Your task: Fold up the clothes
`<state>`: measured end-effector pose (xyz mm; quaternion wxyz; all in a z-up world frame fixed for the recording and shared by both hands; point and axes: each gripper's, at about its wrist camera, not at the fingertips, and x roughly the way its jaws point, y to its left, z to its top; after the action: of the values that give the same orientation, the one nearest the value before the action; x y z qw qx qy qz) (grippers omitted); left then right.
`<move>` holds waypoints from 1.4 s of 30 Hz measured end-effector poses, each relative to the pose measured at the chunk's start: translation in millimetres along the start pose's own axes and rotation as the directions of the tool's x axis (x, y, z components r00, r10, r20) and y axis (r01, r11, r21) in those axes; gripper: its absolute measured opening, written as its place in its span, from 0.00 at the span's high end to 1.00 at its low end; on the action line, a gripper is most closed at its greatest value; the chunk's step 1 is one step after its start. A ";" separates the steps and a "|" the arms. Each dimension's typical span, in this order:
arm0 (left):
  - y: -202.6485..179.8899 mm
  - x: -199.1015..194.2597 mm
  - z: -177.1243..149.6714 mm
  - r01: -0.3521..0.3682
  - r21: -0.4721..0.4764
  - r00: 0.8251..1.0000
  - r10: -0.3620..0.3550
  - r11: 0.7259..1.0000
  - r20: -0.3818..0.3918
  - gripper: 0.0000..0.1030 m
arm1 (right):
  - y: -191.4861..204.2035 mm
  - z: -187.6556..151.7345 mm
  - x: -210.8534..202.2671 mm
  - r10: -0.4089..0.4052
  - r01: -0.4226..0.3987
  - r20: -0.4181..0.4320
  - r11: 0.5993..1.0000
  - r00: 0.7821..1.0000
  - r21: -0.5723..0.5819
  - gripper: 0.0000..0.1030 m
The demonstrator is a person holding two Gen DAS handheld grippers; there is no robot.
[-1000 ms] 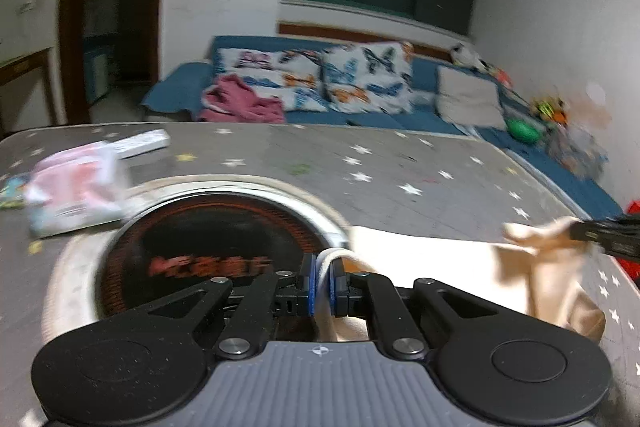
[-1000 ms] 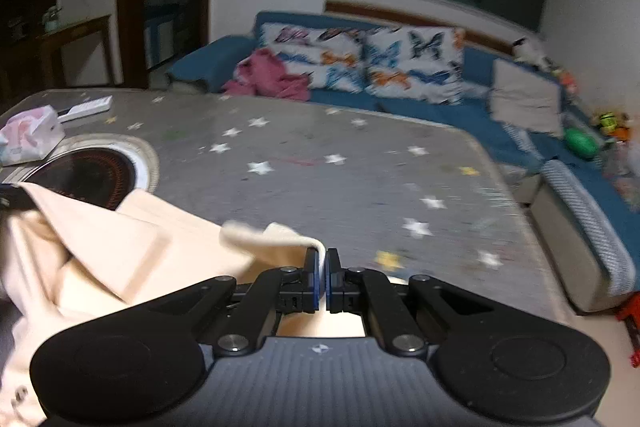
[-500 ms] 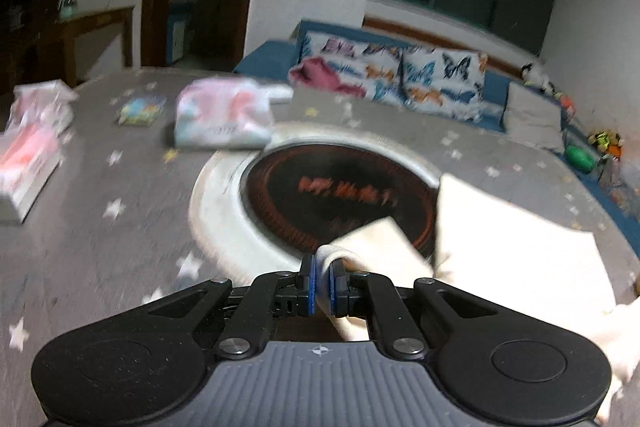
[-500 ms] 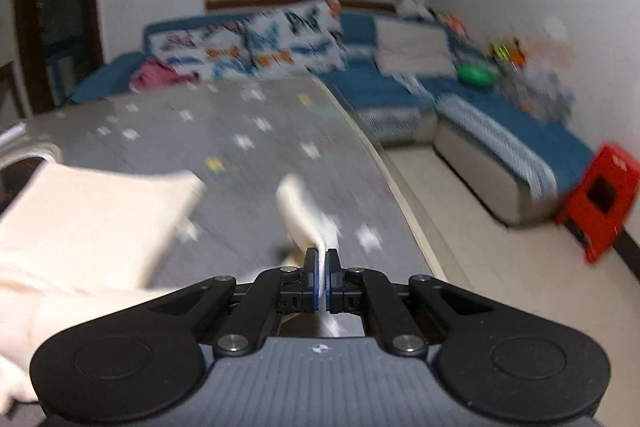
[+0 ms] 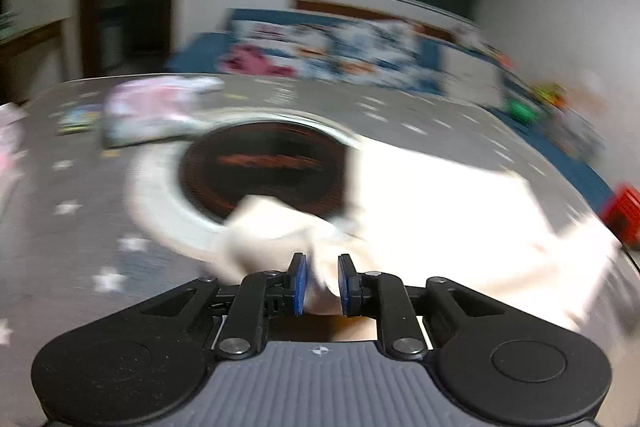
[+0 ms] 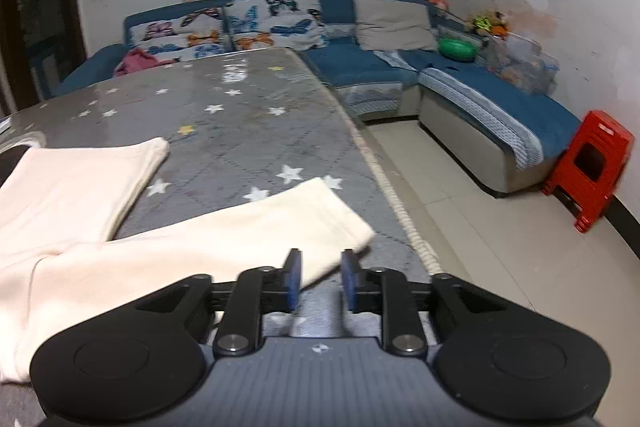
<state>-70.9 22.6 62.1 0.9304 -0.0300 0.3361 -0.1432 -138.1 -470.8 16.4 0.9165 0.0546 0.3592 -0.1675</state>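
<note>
A cream garment (image 5: 440, 195) lies spread on the grey star-patterned table (image 5: 60, 227), partly over a round dark hob. The left wrist view is blurred. My left gripper (image 5: 322, 283) hovers over the garment's near bunched end, its jaws opening, with a fold of cloth loose between the blue pads. In the right wrist view one long cream part (image 6: 220, 239) lies flat towards the table's right edge, and another part (image 6: 80, 183) lies at the left. My right gripper (image 6: 320, 279) is low over the long part's near corner, jaws opening, pads clear of the cloth.
The round hob (image 5: 260, 167) has a pale ring around it, with pink packets (image 5: 148, 111) behind. The table's right edge (image 6: 392, 195) drops to tiled floor. A blue sofa (image 6: 360, 63) with cushions wraps the far side, and a red stool (image 6: 592, 163) stands at the right.
Both grippers went from shut on cloth to jaws apart. The part the right gripper held up now lies flat on the table. The left gripper's fold has slackened and spread.
</note>
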 end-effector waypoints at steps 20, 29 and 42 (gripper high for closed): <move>-149.4 35.6 -30.3 0.432 0.291 0.900 -0.387 0.854 -0.200 0.58 | -27.1 7.1 39.3 -0.002 0.005 -0.022 0.992 1.000 0.124 0.59; -165.9 48.8 -39.8 0.450 0.341 0.891 -0.385 0.826 -0.241 0.70 | -25.6 4.7 39.0 -0.025 0.025 0.000 0.995 1.000 0.097 0.88; -169.3 46.4 -47.2 0.565 0.367 0.821 -0.462 0.739 -0.335 0.91 | -26.7 0.9 -16.0 -0.208 0.212 0.106 0.977 0.972 -0.019 0.94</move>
<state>-108.5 -150.9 22.7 0.7910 0.1106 0.3732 -0.4719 -157.7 -491.8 28.5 0.9118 -0.0065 0.3173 -0.2606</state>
